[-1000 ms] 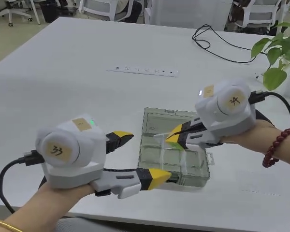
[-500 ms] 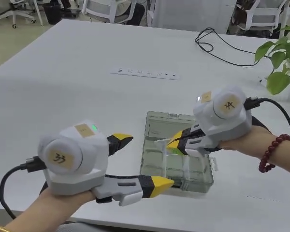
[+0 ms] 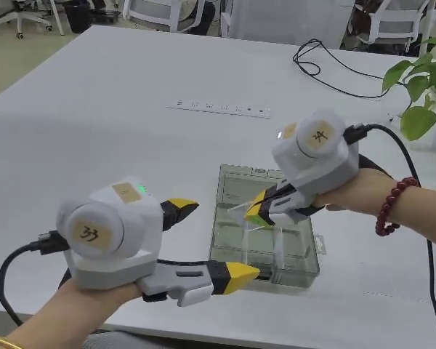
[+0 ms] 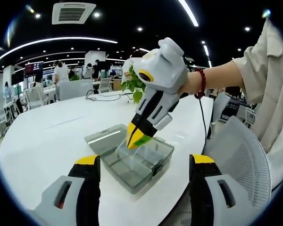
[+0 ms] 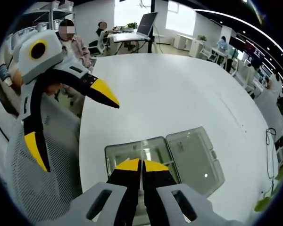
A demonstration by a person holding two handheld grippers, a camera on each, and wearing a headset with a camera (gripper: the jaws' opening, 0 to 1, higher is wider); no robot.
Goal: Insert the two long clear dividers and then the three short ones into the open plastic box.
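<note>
The open clear plastic box lies on the white table in front of me, its lid folded flat on the far side. My right gripper hovers over the box's middle, shut on a thin clear divider that sticks out to the left of its yellow tips. In the left gripper view, the right gripper points down into the box. My left gripper is open just left of the box, one jaw near its front corner. Clear dividers stand inside the box; their number is unclear.
A white power strip lies mid-table beyond the box. A black cable runs at the far right next to a green plant. The table's front edge is close under my hands. Office chairs stand behind the table.
The right gripper's body has swung up and to the left while its tips stay over the box with the divider. The left gripper has barely moved.
</note>
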